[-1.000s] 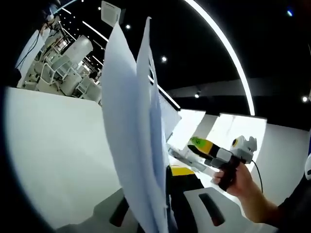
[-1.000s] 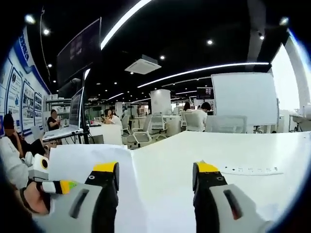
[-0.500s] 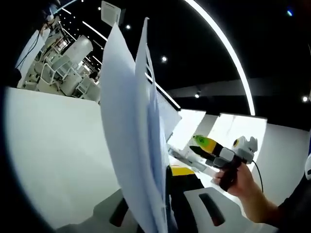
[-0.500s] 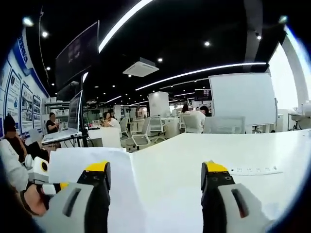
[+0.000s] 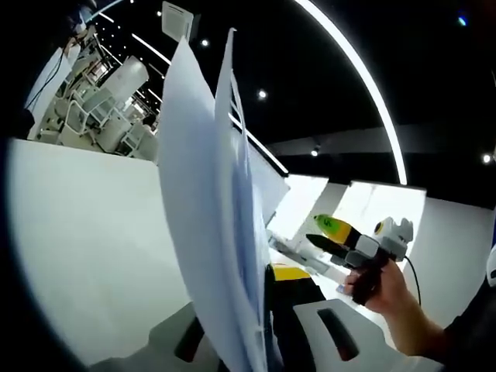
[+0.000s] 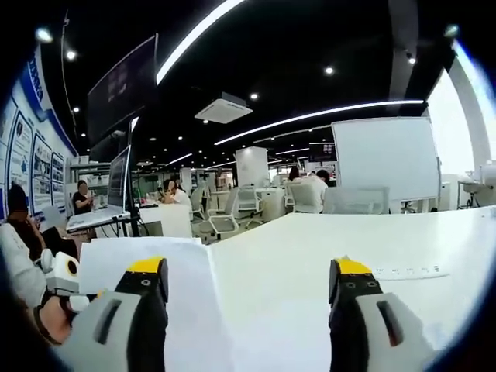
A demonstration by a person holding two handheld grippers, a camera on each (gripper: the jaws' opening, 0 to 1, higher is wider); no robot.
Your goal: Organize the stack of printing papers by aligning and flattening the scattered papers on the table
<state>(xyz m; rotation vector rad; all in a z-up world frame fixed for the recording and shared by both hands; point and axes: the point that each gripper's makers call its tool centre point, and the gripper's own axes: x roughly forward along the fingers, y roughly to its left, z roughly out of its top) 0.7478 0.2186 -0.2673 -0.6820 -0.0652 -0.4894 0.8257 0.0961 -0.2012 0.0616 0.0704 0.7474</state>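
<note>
A stack of white printing papers (image 5: 205, 209) stands on edge, rising between the jaws of my left gripper (image 5: 260, 314), which is shut on its lower part. The sheets fan apart slightly at their top edges. To the right, my right gripper (image 5: 335, 236) is held in a hand (image 5: 384, 291), apart from the stack. In the right gripper view, my right gripper (image 6: 249, 271) stands wide open with nothing between its yellow-tipped fingers (image 6: 353, 270). The papers (image 6: 186, 302) appear at the lower left over the white table (image 6: 310, 240).
A thin ruler-like strip (image 6: 407, 271) lies on the table at the right. Office chairs (image 6: 232, 213), desks, seated people and a whiteboard (image 6: 384, 159) stand beyond the far table edge. A monitor on a stand (image 6: 124, 174) is at the left.
My right gripper's jaws have spread wider apart. In the left gripper view the right gripper has shifted slightly to the right. The paper stack stays held upright.
</note>
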